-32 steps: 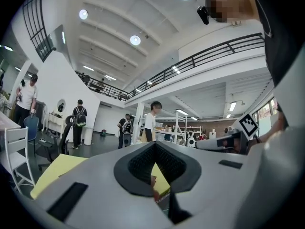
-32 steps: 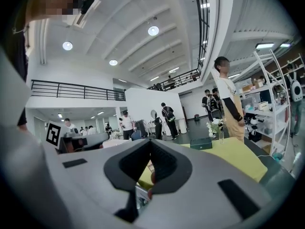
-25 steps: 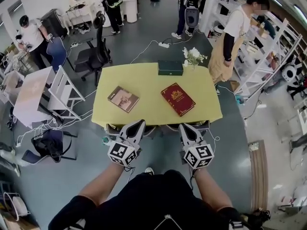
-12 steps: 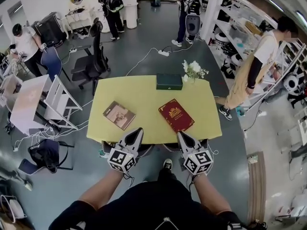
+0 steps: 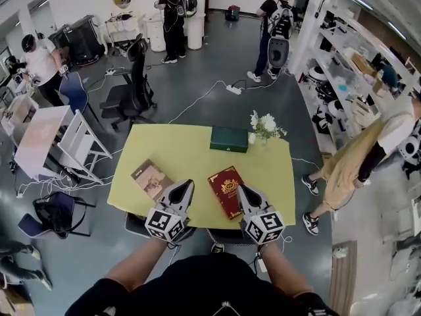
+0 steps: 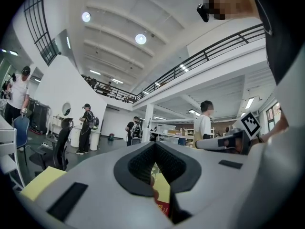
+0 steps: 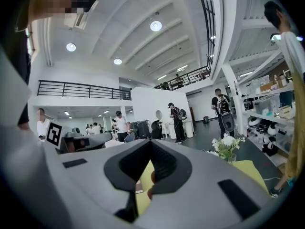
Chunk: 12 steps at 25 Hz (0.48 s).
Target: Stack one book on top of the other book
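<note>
Books, two, lie apart on the table (image 5: 197,143), and I see my two grippers closer to them than a second ago: brown book (image 5: 150,178) just left of my left gripper (image 5: 187,184), red book (image 5: 225,191) at the tip of my right gripper (image 5: 241,189), both clamped together, holding nothing.

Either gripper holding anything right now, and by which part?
Nothing held. Left gripper and right gripper both have jaws shut and empty; the brown book and red book lie flat on the yellow table.
</note>
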### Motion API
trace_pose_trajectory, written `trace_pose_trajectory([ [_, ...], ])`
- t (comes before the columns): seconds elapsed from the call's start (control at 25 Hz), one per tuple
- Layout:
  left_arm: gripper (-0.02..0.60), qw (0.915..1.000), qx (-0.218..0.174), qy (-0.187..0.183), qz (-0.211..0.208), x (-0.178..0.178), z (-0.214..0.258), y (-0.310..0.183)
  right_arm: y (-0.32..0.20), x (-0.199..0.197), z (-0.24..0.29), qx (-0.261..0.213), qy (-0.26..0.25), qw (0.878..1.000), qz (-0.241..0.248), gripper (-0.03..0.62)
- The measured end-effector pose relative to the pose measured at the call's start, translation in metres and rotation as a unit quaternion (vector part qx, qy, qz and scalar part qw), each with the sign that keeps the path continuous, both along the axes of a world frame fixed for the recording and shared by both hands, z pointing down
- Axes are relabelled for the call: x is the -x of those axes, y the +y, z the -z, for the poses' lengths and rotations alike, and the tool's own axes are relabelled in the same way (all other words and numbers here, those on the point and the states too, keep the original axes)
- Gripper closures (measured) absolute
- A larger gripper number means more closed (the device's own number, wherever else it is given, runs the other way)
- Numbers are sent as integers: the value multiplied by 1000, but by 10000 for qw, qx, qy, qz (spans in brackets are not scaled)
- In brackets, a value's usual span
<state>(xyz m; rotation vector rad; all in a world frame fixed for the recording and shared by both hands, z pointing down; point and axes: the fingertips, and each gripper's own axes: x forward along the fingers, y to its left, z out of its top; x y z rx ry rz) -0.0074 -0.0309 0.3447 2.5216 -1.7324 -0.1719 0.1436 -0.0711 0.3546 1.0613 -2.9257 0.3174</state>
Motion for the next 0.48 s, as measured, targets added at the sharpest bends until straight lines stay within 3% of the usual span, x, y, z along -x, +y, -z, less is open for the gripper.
trace_pose_trajectory([
  [0.48,572,9986,398,-66,341,-20,-24,-72,-83,-22,-24,201,-37,9993,312,580],
])
